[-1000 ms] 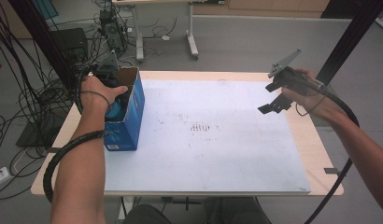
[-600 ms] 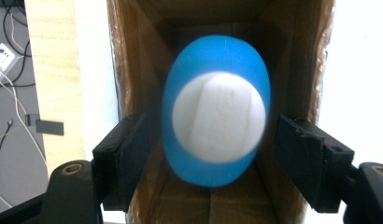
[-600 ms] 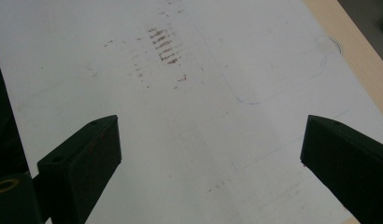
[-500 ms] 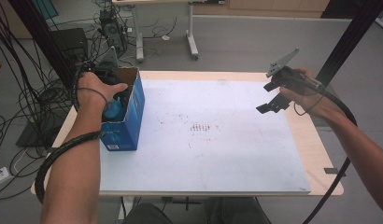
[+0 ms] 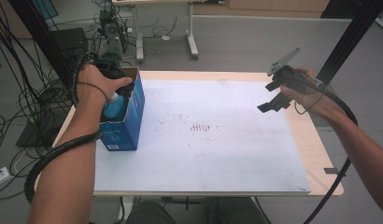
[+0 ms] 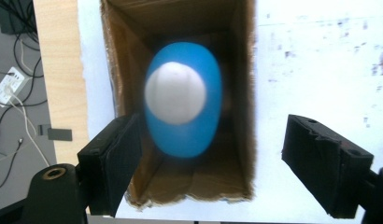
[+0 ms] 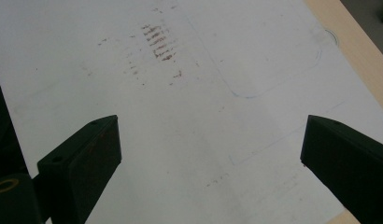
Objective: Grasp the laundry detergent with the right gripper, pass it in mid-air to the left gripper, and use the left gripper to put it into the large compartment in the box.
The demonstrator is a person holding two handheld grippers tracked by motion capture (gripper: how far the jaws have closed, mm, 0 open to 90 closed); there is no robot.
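A: Where does the blue bottle (image 6: 182, 100) with the white cap sit?

B: Upright inside the open blue cardboard box (image 5: 127, 122), which stands at the left edge of the white sheet (image 5: 203, 140) on the table (image 5: 315, 144).

A: And the left gripper (image 6: 213, 158)?

B: It hangs above the box mouth. Its 2 jaws have just been opening; they stand apart, clear of the bottle below.

A: The right gripper (image 7: 210, 154)?

B: It is released too, jaws wide, holding nothing, over the stained sheet well apart from the box.
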